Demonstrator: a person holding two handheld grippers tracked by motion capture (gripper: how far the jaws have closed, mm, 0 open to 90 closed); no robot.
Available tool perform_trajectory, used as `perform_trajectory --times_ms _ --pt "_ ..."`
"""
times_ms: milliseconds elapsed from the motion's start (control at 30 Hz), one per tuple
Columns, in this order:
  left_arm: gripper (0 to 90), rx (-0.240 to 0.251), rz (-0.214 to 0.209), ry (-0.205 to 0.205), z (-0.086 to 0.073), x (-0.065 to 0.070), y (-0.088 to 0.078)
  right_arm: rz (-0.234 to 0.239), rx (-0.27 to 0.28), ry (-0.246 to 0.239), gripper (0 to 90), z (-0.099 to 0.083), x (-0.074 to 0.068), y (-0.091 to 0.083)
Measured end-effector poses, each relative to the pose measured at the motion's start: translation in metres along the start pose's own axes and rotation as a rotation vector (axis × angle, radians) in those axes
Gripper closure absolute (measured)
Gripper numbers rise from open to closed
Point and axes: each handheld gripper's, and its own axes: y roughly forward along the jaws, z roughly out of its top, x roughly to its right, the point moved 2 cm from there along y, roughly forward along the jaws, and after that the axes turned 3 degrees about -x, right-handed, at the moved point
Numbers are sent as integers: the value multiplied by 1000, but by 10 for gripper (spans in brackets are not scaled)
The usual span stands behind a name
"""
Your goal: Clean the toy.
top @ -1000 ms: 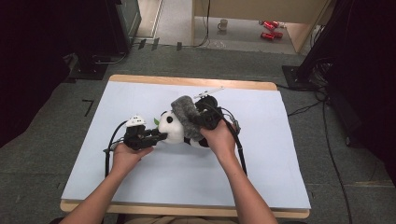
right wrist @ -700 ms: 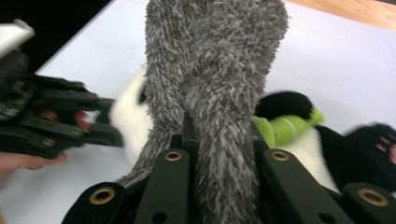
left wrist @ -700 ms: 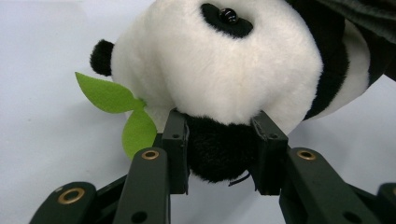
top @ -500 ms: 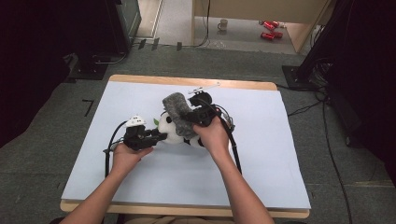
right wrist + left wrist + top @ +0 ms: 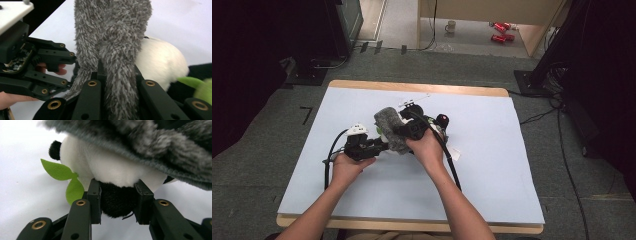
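Both forearms came in from the near edge of the worktop (image 5: pixel 492 165), hands meeting approx. at its centre. Left gripper (image 5: pixel 117 195) lay low, its fingers clamped on a black paw of the panda plush (image 5: pixel 110 167). Right gripper (image 5: pixel 117 72) pointed across from the right, fingers closed on a grey furry cloth (image 5: pixel 112 30) draped over the plush. One plush, one cloth, two green leaves (image 5: pixel 62 178) beside the paw.

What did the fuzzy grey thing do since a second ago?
The right gripper carried the grey fuzzy cloth leftward over the panda toy, now draping its head. The left gripper stayed clamped on the panda's black part, and the panda stayed put on the table.
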Motion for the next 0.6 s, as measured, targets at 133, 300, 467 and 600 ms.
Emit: perform_trajectory --times_ms 133,300,467,600 --pt "654 -7 0 -8 1 -1 1 -24 7 0 787 -7 9 -10" --pt "654 -2 -11 -5 1 -2 1 -67 3 12 793 -15 24 -27" --pt "654 1 -17 -9 1 -2 1 -109 -7 -25 794 -18 28 -37" --pt "653 4 -24 -17 0 -3 1 -132 5 -7 796 -17 36 -47"
